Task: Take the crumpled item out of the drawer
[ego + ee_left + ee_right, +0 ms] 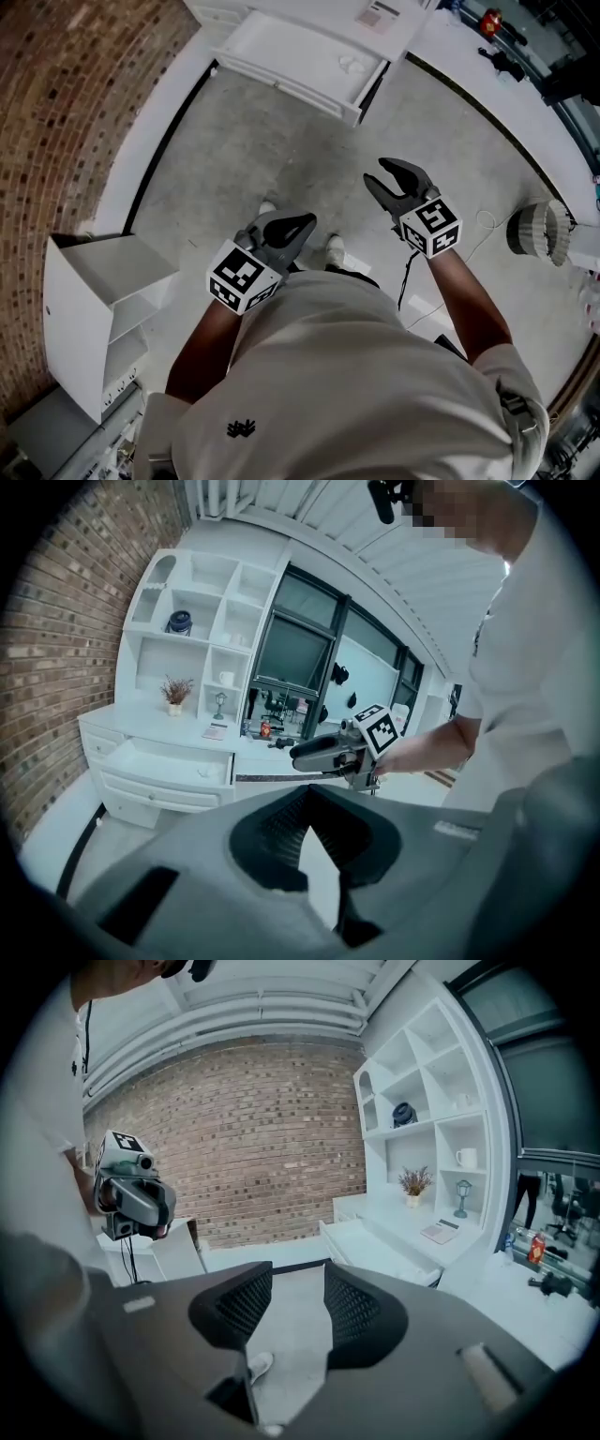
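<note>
Approach | we face the open drawer (300, 61), upper middle, crumpled item (352, 64) inside | right tool (373, 172) spread, empty, for reaching | left tool (307, 223) pressed together, idle

Reads as a mock living room set up in a lab or studio. Home cues: white shelf unit (202, 602) with plant (174, 691), mug (466, 1158), lamp (462, 1196); open drawer (300, 56) below; brick wall (262, 1138). Set cues: bare concrete floor (262, 159), curved white kerb (150, 141), window (295, 653) with dark gear (281, 705) behind.
</note>
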Available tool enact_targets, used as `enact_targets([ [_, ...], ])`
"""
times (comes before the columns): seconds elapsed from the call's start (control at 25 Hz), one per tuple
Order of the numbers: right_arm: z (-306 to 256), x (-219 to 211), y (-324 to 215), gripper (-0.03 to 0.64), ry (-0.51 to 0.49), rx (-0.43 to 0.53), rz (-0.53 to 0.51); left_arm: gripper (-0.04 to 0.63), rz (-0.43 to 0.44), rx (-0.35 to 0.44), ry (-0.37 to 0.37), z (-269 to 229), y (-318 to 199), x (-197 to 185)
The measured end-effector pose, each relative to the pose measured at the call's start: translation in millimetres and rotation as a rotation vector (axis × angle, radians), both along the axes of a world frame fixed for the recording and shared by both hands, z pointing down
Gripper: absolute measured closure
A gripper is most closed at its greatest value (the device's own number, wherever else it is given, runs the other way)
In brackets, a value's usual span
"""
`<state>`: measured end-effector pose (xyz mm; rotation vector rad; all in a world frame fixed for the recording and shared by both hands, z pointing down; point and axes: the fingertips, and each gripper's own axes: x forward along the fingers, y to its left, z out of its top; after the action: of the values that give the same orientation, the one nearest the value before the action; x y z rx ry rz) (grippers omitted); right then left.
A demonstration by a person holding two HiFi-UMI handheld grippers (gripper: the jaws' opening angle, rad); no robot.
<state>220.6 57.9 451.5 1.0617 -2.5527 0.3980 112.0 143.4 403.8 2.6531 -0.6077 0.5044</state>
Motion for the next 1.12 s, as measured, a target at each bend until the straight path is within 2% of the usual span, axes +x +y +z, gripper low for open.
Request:
enact_targets([
  [0.16,4.8,-21.8,-49.9,0.428,0.016,-0.002,0.016,0.589,0.012,0.033,0.008,-1.0,-42.0,-24.9],
  [0.32,12.5,-51.6,-99.3,0.428,0.050,-0.018,0.047,0.589,0.031,0.037,0.028,-4.7,-88.9,-65.5],
  [0.56,30.4,-76.0,-172.7,0.428,0.098,-0.058,0.163,0.589,0.124,0.027,0.013,-3.3,-148.9,-122.6],
  [0.68,43.6,-80.9,-208.3,0.428,0.121,-0.073,0.208,0.589,0.142,0.045,0.015,-4.0,-178.2,-148.1],
  [0.88,75.3,-76.9,-262.9,0.423,0.170,-0.126,0.240,0.589,0.098,0.026,0.017,3.1,-225.1,-172.6],
  [1.12,133.7,-31.3,-333.2,0.385,0.211,-0.246,0.283,0.589,0.016,0.006,0.026,1.9,-284.3,-159.6],
])
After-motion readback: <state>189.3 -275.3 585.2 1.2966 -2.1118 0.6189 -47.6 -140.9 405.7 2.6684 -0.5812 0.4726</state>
